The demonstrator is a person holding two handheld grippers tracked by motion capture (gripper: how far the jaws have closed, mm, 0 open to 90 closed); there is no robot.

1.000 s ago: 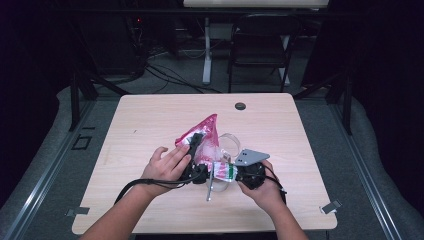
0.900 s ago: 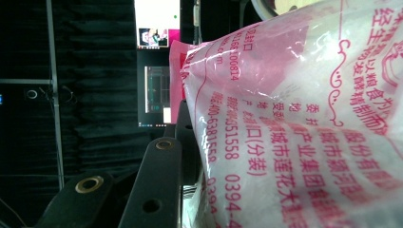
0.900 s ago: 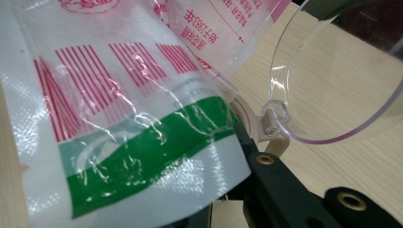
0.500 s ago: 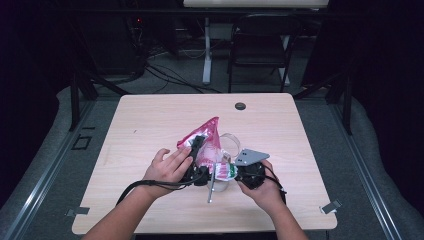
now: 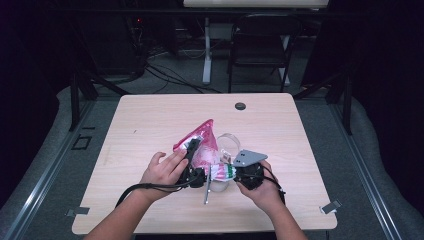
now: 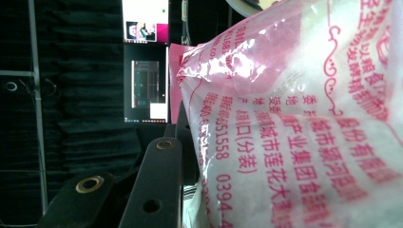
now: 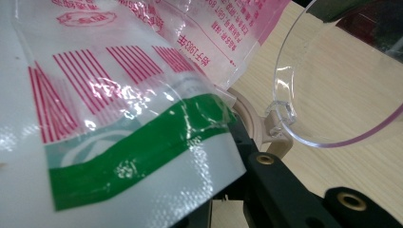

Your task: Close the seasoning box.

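Your left gripper (image 5: 192, 150) pinches the pink printed bag (image 5: 202, 145) near its raised top; your right gripper (image 5: 231, 172) is clamped on its green-striped bottom edge. The clear lidded container (image 5: 227, 145) sits just beyond your fingers, apparently unfilled; pouring remains.

The plastic bag (image 5: 200, 145) is pink and clear with pink lettering, and near the frame's centre carries red stripes and a green band (image 7: 142, 156). The table (image 5: 150, 120) is pale wood grain. The lid (image 7: 342, 85) looks clear, perhaps faintly purple-edged.
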